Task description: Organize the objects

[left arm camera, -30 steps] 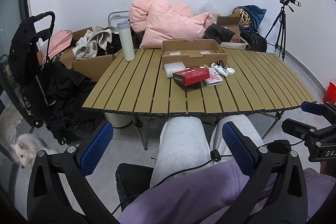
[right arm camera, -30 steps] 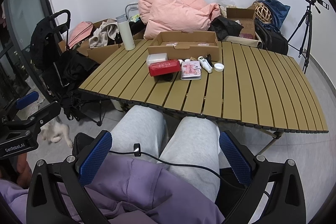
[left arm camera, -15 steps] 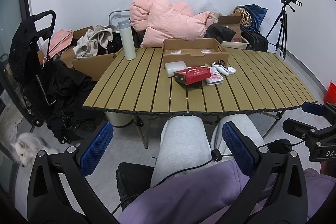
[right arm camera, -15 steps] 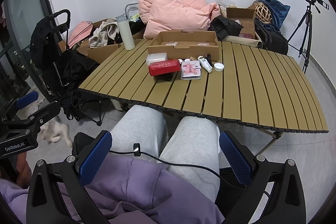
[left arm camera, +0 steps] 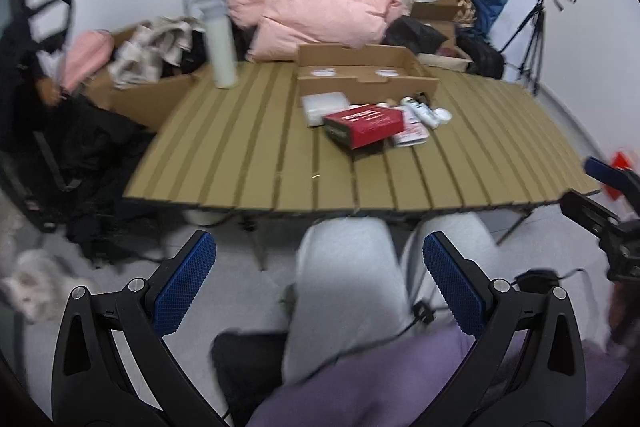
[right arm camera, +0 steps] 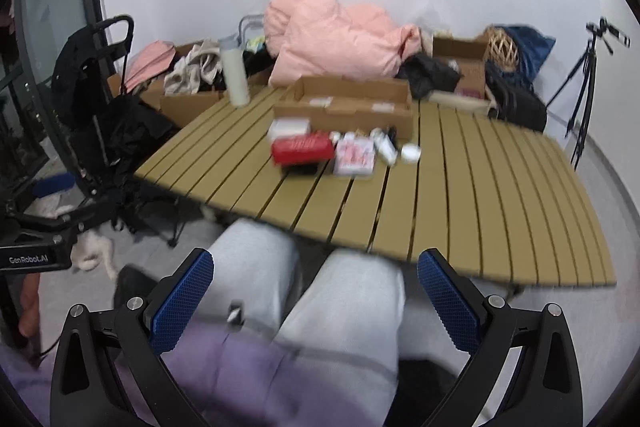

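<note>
The jaws of the left gripper point(left arm camera: 319, 283) and right gripper point(right arm camera: 315, 301) are wide apart over gray knees, well away from the red box point(left arm camera: 363, 127) on the surface point(left arm camera: 248, 163).

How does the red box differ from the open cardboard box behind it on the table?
The red box is small, closed and bright red; the cardboard box is larger, plain brown and open on top. The red box lies nearer the person, the cardboard box farther back. Both rest on the slatted table.
</note>
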Available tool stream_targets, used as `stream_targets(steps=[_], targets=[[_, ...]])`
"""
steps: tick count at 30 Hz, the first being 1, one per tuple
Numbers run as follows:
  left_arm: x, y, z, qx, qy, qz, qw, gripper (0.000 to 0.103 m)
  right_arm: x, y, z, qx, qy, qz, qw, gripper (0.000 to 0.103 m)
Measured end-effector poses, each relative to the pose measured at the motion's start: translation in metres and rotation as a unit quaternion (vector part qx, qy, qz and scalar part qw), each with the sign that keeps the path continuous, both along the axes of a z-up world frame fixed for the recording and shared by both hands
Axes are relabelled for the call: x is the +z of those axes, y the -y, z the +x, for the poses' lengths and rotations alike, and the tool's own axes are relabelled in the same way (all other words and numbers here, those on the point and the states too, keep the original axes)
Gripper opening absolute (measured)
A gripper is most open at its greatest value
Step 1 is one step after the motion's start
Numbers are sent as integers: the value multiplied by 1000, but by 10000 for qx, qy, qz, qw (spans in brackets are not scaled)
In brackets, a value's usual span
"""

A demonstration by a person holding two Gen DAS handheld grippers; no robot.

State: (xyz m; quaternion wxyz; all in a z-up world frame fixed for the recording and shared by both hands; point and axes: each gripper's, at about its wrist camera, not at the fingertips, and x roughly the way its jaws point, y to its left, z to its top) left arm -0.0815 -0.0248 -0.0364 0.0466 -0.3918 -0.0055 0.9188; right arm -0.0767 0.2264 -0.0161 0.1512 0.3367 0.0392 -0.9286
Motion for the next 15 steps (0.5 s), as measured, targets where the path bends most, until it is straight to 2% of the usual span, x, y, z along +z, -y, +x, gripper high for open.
stream_targets(steps=[1,2,3,4,5,6,8,9,10,12,13,14,15], targets=[[-4,2,-9,27,-16,32,10000,103,-7,0,-16,91,-136,33,9999,103],[-11,7,-24,145,-113,78,9998,103,-17,3,-32,240,-53,79,9997,103],[-16,10,-34,202,-214,138,9995,103,-32,7,-49,441,276,192,9985,103],[-22,12,-45,246,-244,268,9990,103,-53,17,-72,754,877,415,9924,103],[-30,15,-58,216,-145,513,9983,103,-64,21,-84,850,1085,441,9895,103],[-39,16,-74,155,135,748,9970,103,-72,23,-95,856,1152,398,9888,103],[-57,12,-108,41,833,958,9919,103,-84,26,-121,717,1277,323,9887,103],[-63,9,-123,68,1060,975,9896,103,-85,27,-138,607,1322,266,9890,103],[-68,8,-135,177,1168,966,9883,103,-84,27,-151,541,1296,150,9900,103],[-75,6,-159,426,1133,941,9882,102,-80,26,-177,472,1267,-121,9907,102],[-78,4,-169,430,1132,929,9883,99,-77,27,-198,433,1299,-258,9903,100],[-81,1,-179,347,1108,1004,9881,91,-76,27,-215,404,1353,-399,9892,91],[-83,-1,-190,233,1066,1106,9879,88,-77,27,-229,402,1415,-532,9877,82]])
